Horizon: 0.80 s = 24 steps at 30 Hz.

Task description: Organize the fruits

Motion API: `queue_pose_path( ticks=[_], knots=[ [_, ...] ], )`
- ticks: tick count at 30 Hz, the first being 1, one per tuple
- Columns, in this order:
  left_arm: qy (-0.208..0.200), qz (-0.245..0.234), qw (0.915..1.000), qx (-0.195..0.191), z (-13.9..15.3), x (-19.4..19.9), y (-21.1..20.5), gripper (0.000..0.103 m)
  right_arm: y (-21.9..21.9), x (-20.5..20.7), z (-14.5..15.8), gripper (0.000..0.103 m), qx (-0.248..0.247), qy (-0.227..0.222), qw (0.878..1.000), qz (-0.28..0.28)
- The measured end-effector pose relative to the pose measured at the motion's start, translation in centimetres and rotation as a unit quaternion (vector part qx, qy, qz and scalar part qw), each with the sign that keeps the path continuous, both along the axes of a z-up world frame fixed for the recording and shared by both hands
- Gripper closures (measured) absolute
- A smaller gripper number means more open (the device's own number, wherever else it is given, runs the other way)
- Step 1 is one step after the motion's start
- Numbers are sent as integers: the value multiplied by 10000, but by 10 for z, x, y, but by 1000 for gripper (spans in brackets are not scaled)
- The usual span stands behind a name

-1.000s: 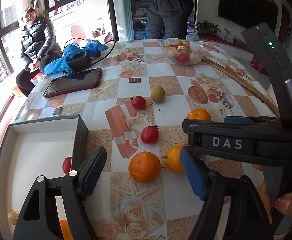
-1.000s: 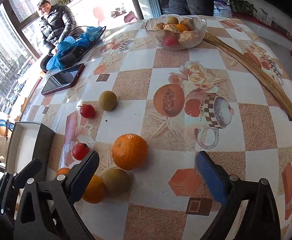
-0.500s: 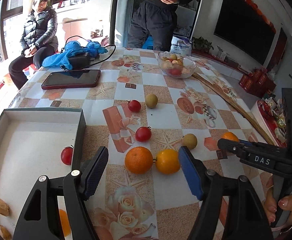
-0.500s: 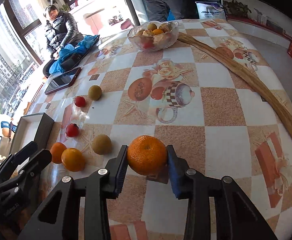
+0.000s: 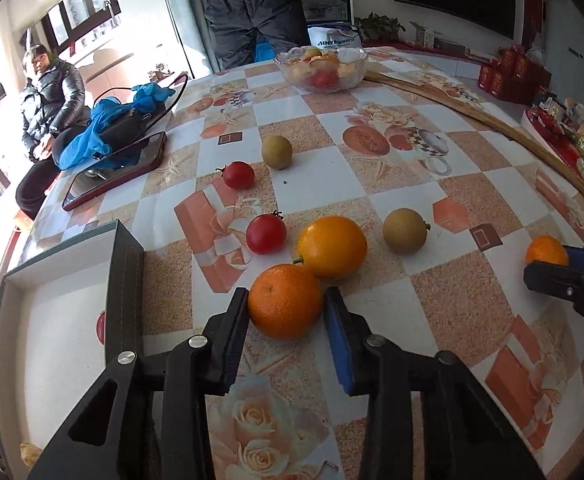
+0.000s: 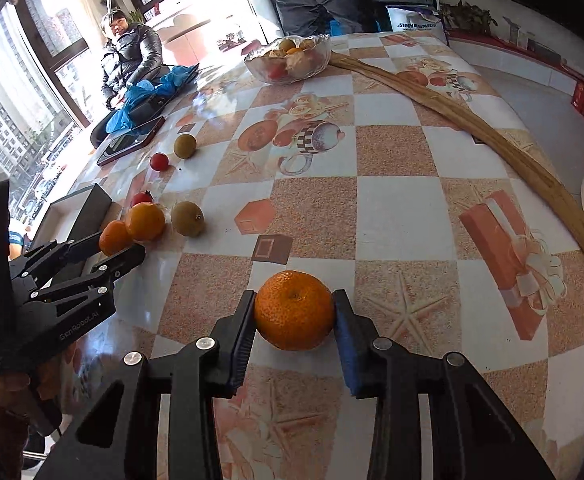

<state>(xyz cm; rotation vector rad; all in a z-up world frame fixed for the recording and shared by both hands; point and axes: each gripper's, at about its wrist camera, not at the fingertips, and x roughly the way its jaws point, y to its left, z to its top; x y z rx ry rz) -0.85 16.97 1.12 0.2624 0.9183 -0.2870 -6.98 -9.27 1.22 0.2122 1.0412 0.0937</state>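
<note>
Left gripper (image 5: 285, 312): jaws closing, with a mandarin (image 5: 285, 301) between the two pads, both of which meet its sides; the fruit rests on the patterned tablecloth (image 5: 464, 304). Just beyond the fingertips, touching this mandarin, lies a smooth orange (image 5: 332, 246); a cherry tomato (image 5: 266, 234) sits ahead to the left of the fingers, a brown kiwi-like fruit (image 5: 405, 231) ahead to the right. An open white-lined box (image 5: 125, 280) stands immediately left of the left finger, a red fruit partly visible inside.

Right gripper (image 6: 295, 312): fingers clamped on a second mandarin (image 6: 294, 310), pads pressed against both sides. A glass fruit bowl (image 6: 287, 58) stands far ahead of the fingertips.
</note>
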Motion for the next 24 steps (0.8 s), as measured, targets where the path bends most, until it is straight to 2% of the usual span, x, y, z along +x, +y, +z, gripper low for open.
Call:
queue_pose_path(
  ticks=[3,9,13,17,21,24],
  knots=[
    [16,180,9998,-73,1,-13,1,65,3,-5,-1,64,-133,-71,9999,42],
    [-52,604,9971,-452,-1,-83,4,65,6,-24,-3,64,-250,-240,9994,-3],
    [-146,970,9943,-416,-2,-116,1,65,16,-50,-4,64,-397,-453,9982,-24],
    [-403,1163,9914,-434,-5,-124,-2,64,28,-66,-6,64,-659,-723,9952,-16],
    [-434,1199,9903,-545,-6,-122,1,64,22,-65,-7,64,-512,-746,9959,-80],
    [-479,1203,9899,-584,-7,-123,2,64,26,-65,-7,64,-639,-750,9951,-77]
  ],
)
